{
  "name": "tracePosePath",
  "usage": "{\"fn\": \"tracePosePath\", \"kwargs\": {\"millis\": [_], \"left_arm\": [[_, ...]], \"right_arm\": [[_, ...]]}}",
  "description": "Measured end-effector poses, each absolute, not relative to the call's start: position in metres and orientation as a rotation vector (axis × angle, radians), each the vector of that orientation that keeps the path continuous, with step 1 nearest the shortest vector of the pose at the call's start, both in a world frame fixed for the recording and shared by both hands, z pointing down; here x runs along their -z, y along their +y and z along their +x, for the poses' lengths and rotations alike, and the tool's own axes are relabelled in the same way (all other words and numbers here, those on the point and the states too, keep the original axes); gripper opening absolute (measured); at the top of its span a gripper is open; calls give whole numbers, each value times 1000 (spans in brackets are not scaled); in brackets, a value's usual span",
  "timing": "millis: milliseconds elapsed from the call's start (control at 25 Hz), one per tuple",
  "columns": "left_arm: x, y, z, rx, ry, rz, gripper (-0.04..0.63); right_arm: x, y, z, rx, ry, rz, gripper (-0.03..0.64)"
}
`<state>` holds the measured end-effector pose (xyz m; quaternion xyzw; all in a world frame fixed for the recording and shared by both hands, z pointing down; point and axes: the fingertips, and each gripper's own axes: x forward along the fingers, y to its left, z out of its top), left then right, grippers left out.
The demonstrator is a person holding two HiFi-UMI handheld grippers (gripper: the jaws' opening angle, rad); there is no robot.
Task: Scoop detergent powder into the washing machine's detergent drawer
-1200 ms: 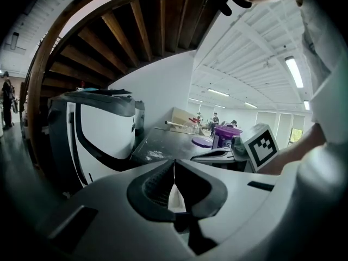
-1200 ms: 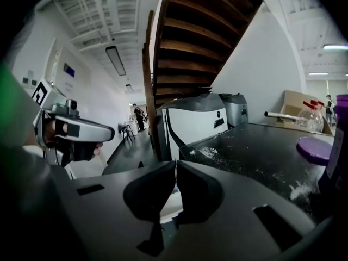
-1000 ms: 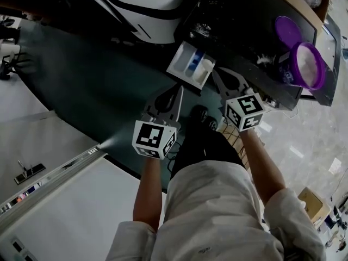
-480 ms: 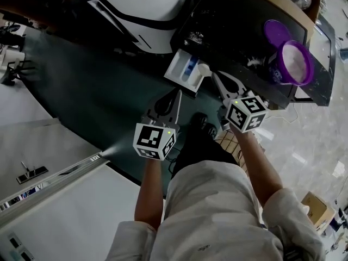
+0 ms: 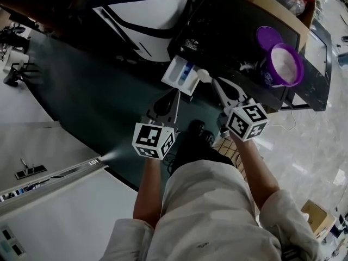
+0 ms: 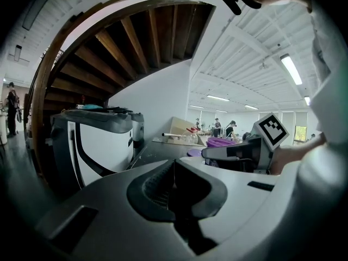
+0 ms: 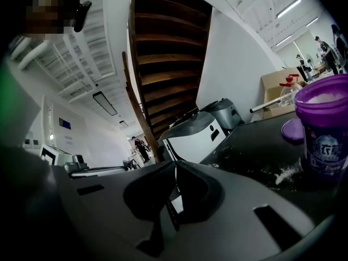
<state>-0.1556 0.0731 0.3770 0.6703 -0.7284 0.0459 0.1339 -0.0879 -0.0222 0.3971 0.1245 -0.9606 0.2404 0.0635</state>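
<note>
A flat, glossy black machine top (image 5: 228,31) carries everything. Toward its near right corner stands an open round purple plastic tub (image 5: 280,65) filled with white powder. A round purple lid (image 5: 266,36) lies flat just beyond the tub, on the far side. A scatter of spilled white powder (image 5: 247,66) lies on the black surface just left of the tub, and fainter white specks (image 5: 191,43) lie near the left edge.

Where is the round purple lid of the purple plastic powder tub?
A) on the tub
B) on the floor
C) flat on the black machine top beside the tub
C: the round purple lid lies flat on the black machine top beside the open purple plastic tub.
</note>
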Motion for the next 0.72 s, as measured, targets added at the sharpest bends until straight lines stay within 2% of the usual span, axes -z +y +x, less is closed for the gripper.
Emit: {"fn": "tracePosePath", "kwargs": {"millis": [720], "left_arm": [[-357,67,-136,-87,-2144,1946,20]], "right_arm": [[-361,-25,-63,-602,-2977,326,11]]}}
